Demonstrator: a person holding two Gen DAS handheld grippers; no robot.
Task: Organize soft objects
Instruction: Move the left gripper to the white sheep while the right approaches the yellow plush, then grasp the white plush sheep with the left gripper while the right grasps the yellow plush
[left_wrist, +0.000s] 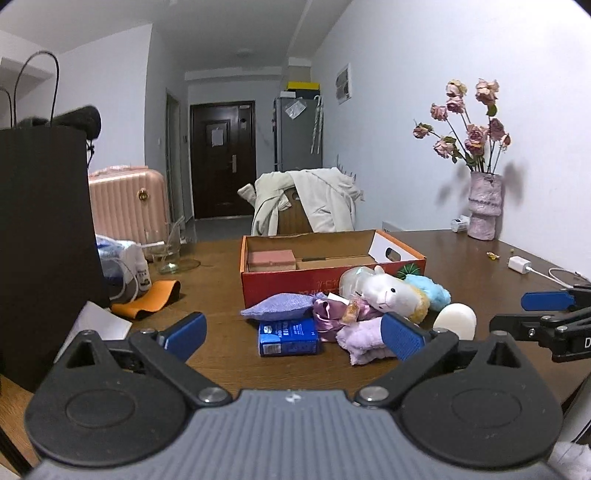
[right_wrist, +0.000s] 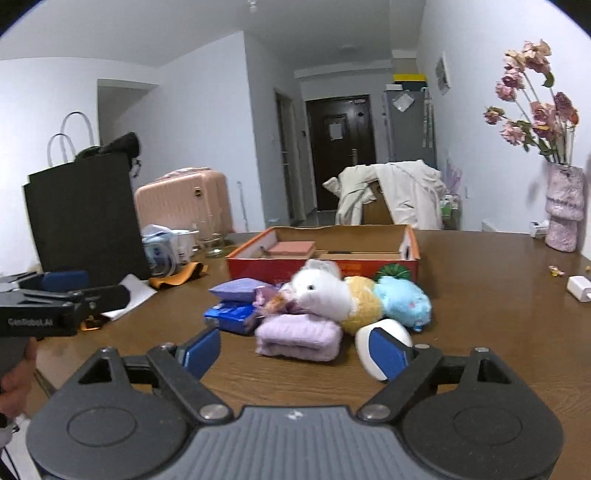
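Observation:
A pile of soft things lies on the brown table in front of an open orange cardboard box. The pile holds a white plush animal, a folded lilac towel, a lavender pillow pouch, a blue tissue pack, a light blue plush and a white egg-shaped object. My left gripper is open and empty, just short of the pile. My right gripper is open and empty before the towel.
A tall black paper bag stands at the left. A glass, an orange strap and white paper lie near it. A vase of dried roses and a white charger sit at the right.

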